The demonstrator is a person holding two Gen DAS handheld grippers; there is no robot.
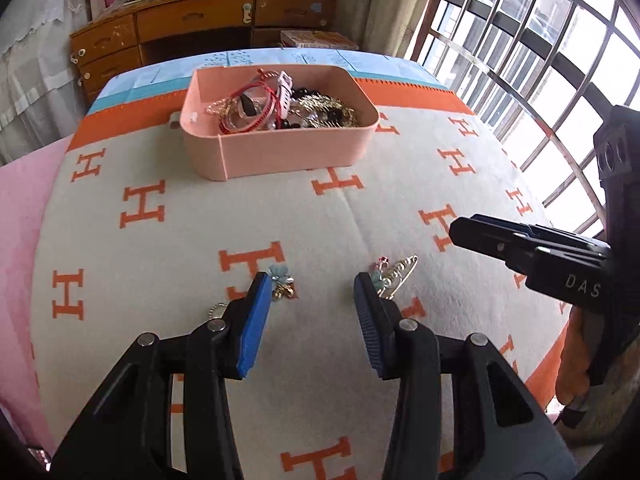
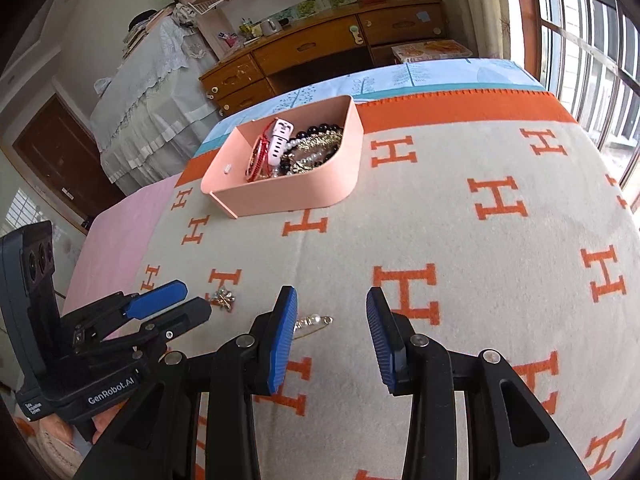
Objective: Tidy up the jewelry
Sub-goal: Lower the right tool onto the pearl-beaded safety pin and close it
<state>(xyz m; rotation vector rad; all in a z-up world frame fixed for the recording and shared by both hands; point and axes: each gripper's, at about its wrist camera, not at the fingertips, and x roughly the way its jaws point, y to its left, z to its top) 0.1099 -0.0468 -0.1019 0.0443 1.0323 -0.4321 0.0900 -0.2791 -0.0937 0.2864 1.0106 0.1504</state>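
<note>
1. Left gripper [image 1: 310, 288] tilted down over bed blanket [image 1: 200, 200], jaws released, nothing between; small charm [image 1: 282, 286] and pearl pin [image 1: 394, 274] just beyond tips.
2. Right gripper [image 2: 332, 308] tilted down alongside, jaws released, empty.
3. Pink box [image 1: 280, 148] of jewelry farther back; wooden desk [image 1: 200, 20], barred window [image 1: 540, 60].

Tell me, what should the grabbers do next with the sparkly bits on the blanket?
Probably lower the left gripper onto the blue-bow charm just ahead of its open fingers. Both grippers are empty, the pearl pin also lies loose, and the pink box already holds the other jewelry.
</note>
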